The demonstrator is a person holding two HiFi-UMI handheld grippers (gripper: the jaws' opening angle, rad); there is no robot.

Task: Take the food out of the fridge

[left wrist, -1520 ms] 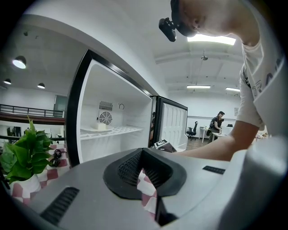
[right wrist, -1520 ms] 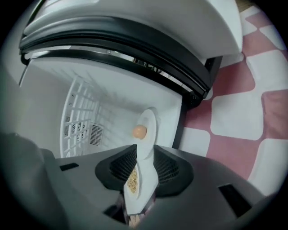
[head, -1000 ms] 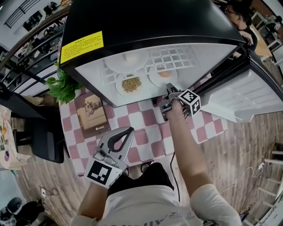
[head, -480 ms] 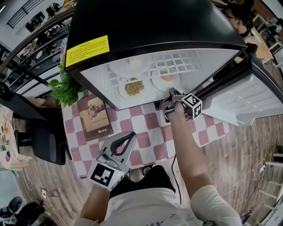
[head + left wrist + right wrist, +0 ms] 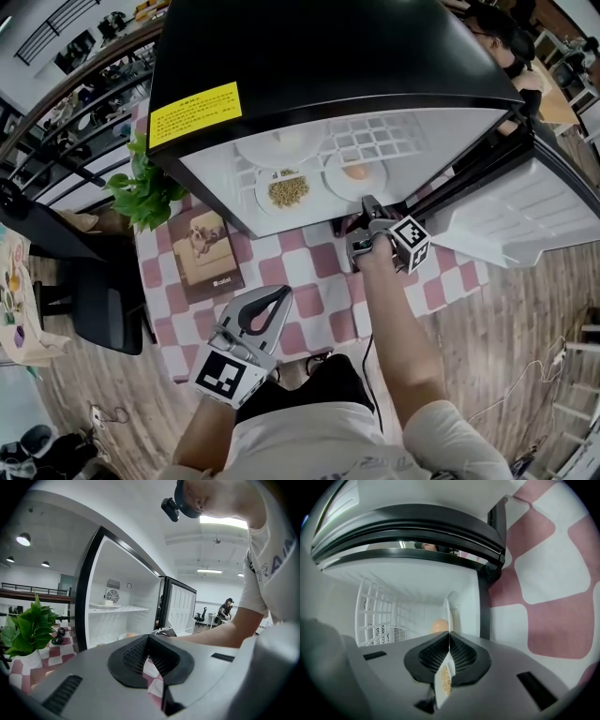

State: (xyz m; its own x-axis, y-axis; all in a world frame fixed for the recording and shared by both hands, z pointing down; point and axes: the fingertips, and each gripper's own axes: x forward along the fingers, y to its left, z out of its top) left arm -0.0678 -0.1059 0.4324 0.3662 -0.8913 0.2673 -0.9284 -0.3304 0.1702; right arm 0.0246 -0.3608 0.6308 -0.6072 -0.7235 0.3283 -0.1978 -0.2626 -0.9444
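Your right gripper (image 5: 367,202) has just finished closing. Its fingers are now pinched tight on the thin white rim of the plate (image 5: 372,184) carrying the orange food (image 5: 355,172). The grip is at the front lip of the fridge (image 5: 328,56), on the side nearest the fridge's open door (image 5: 525,202). In the right gripper view the rim (image 5: 447,616) runs edge-on between the pads, and the orange food (image 5: 439,626) sits on the plate just past the fingertips. There is a grainy patch low between the fingers that I cannot place.

The grasp looks made, but nothing has left the fridge yet: that plate is still wholly inside.

- **Next move:** I judge it to be a slow, level pull straight out of the fridge onto the checkered surface (image 5: 309,272) in front of it.
- **Risk:** you only have a rim pinch, so the plate may sag and the round food could roll.

Two more plates wait in the fridge. The grain plate (image 5: 265,192) is just beside yours, farther from the fridge door, and a third plate (image 5: 253,148) lies deeper in.

Your left gripper (image 5: 279,293) hangs well out in front of the fridge, with its fingers closed together on nothing.
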